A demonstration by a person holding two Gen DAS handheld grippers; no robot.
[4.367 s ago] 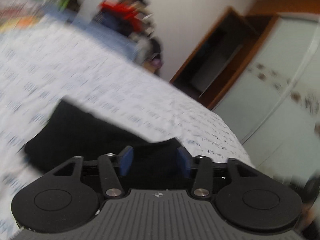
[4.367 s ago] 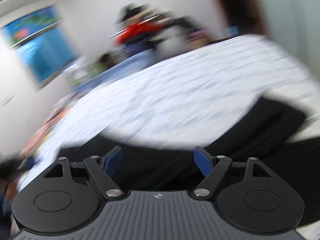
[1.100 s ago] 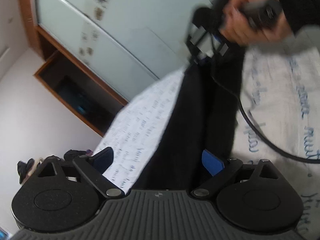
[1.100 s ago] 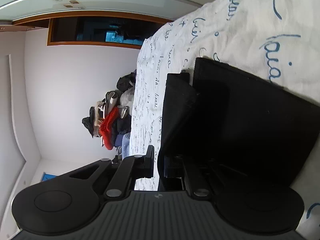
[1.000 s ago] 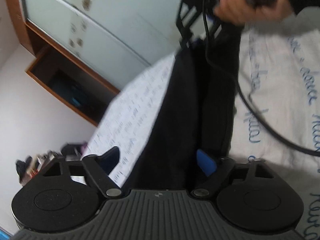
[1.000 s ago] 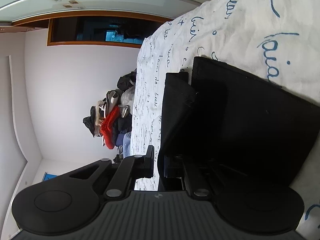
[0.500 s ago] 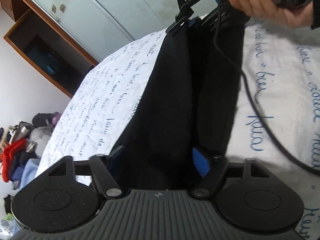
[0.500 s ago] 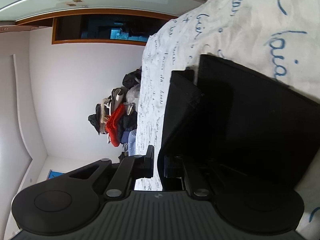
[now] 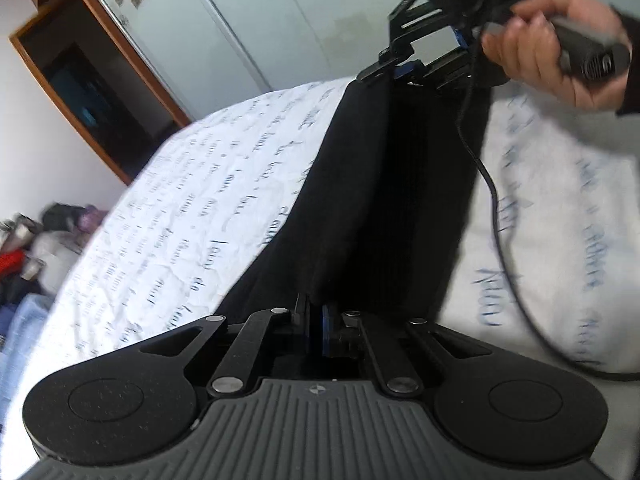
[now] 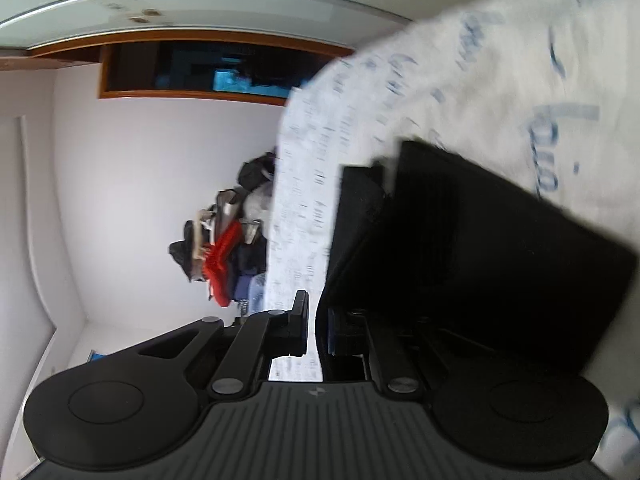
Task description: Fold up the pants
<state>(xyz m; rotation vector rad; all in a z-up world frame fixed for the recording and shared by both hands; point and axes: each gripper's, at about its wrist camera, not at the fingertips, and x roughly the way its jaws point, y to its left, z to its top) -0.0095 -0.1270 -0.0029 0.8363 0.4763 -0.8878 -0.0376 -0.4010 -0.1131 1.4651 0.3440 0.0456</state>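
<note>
The black pants lie as a long folded strip on a white bedsheet with blue script. My left gripper is shut on the near end of the pants. In the left wrist view the right gripper, held by a hand, grips the far end of the strip. In the right wrist view my right gripper is shut on an edge of the pants, lifting a fold off the sheet.
A wardrobe with pale sliding doors and an open dark shelf stands beyond the bed. A pile of clothes, one red, sits against the white wall. A black cable trails across the sheet.
My left gripper has closed on the near end of the pants; it was open half a second ago. The right gripper keeps its hold and both views have shifted a little.
</note>
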